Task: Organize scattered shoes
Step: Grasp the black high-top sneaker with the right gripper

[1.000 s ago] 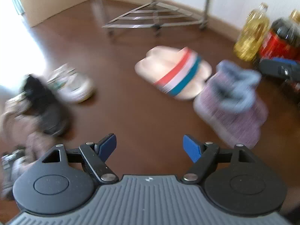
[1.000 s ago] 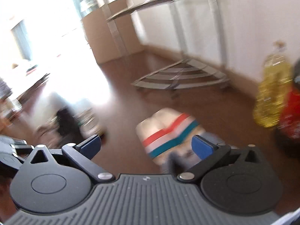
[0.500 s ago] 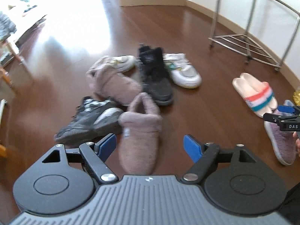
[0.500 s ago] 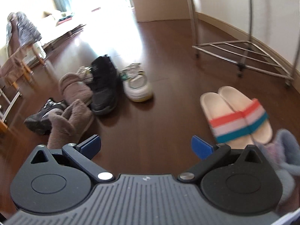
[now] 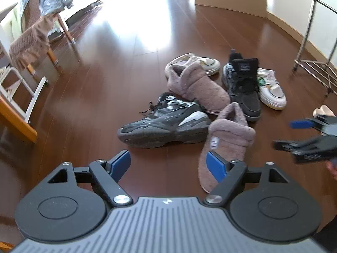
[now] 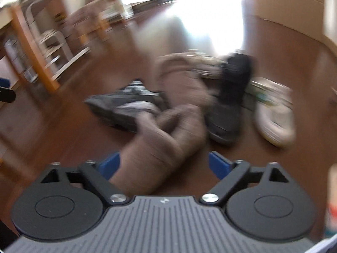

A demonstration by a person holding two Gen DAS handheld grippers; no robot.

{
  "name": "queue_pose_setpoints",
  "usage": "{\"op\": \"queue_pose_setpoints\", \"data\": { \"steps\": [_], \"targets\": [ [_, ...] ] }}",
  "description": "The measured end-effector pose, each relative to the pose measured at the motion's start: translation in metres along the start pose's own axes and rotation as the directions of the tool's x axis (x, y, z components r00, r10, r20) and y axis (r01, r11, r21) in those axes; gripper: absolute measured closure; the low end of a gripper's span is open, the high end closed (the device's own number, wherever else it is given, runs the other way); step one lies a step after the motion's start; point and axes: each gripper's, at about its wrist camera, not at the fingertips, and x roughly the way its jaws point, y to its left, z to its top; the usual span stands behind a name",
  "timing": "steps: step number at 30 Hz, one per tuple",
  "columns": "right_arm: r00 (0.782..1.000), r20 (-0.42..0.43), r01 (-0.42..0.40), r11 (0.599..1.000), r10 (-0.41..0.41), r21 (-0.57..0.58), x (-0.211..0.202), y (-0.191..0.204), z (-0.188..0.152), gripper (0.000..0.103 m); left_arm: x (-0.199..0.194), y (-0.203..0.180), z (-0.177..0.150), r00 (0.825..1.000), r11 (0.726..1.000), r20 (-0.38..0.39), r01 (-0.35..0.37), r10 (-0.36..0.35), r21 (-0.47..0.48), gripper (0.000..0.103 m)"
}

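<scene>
left gripper: jaws wide, nothing between them
right gripper: closing over near fuzzy slipper, not yet gripped
shoe pile: on floor; grey sneaker touching that slipper

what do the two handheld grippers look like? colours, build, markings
Both match: left gripper and right gripper have blue finger pads on black linkage arms with silver pivot screws, two round black discs, and a grey ribbed body bearing a small white logo. No cables or sleeves visible.
</scene>
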Motion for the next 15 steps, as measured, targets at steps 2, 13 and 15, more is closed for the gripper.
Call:
{"op": "queue_pose_setpoints", "data": {
  "steps": [2, 13, 15],
  "targets": [
    [0.999, -0.017, -0.035, 0.998, 0.034, -0.050, 0.039, 0.014, 0.032, 0.049, 0.008, 0.023, 0.001, 1.000, 0.998, 0.003, -0.009, 0.009, -0.063, 0.022],
    [0.994, -0.099, -0.044, 0.995, 0.053, 0.090, 0.250, 0.024, 0.160, 0.017, 0.029, 0.120, -0.022, 0.993, 0.940, -0.087, -0.099, 0.074, -0.327, 0.022],
    [0.992, -0.122, -0.028, 0.991, 0.044, 0.130, 0.275, 0.026, 0.167, 0.017, 0.027, 0.125, -0.025, 0.992, 0.939, -0.094, -0.112, 0.086, -0.325, 0.022]
  ]
}}
